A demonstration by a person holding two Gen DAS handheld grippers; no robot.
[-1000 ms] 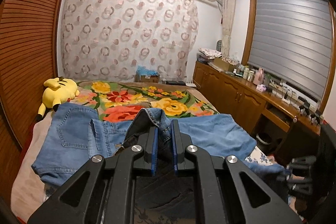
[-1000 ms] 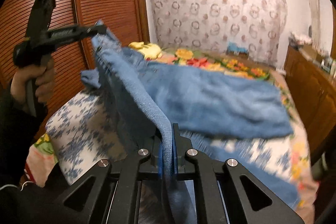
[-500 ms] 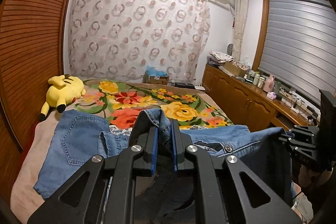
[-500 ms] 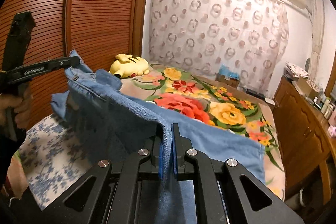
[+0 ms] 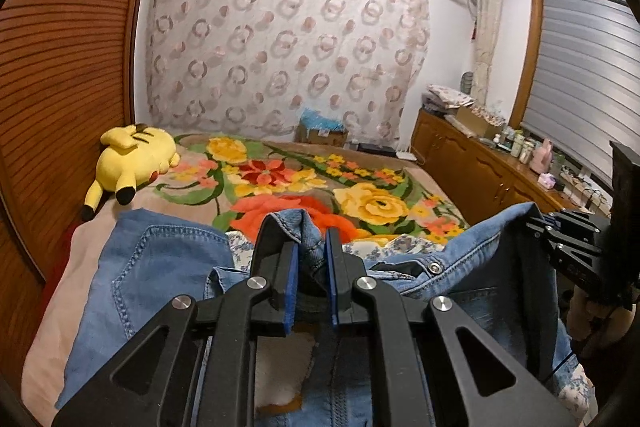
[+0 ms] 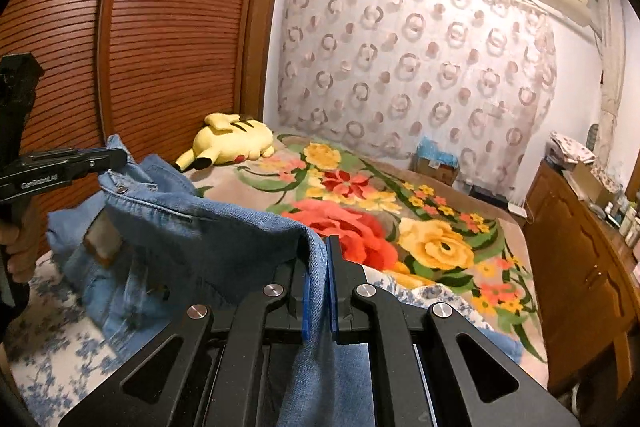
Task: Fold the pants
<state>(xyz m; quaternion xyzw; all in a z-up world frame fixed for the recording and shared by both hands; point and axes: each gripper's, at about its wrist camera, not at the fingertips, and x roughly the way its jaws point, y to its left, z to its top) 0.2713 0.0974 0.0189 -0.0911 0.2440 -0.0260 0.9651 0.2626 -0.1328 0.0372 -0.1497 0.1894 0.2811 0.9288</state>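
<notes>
Blue jeans (image 5: 160,267) lie partly spread over the near end of the bed, with their waistband lifted. My left gripper (image 5: 308,239) is shut on a bunched piece of the waistband, denim filling the gap between its blue pads. At the right edge of the left wrist view, my right gripper (image 5: 538,223) pinches another part of the waistband. In the right wrist view the right gripper (image 6: 318,259) is shut on a denim edge of the jeans (image 6: 200,227). The left gripper (image 6: 118,157) grips the buttoned corner at the far left. The waistband hangs slack between the two.
The bed carries a flowered blanket (image 5: 360,195) and a blue-patterned sheet (image 6: 48,339). A yellow plush toy (image 5: 132,159) lies by the slatted wooden wardrobe doors (image 6: 160,47). A wooden cabinet (image 5: 472,171) with clutter runs along the right. A hand (image 6: 16,247) holds the left gripper's handle.
Both grippers have carried the waistband forward over the bed, and more of the flowered blanket now shows ahead. The right gripper has come closer to the left one. Both grips are unchanged.
</notes>
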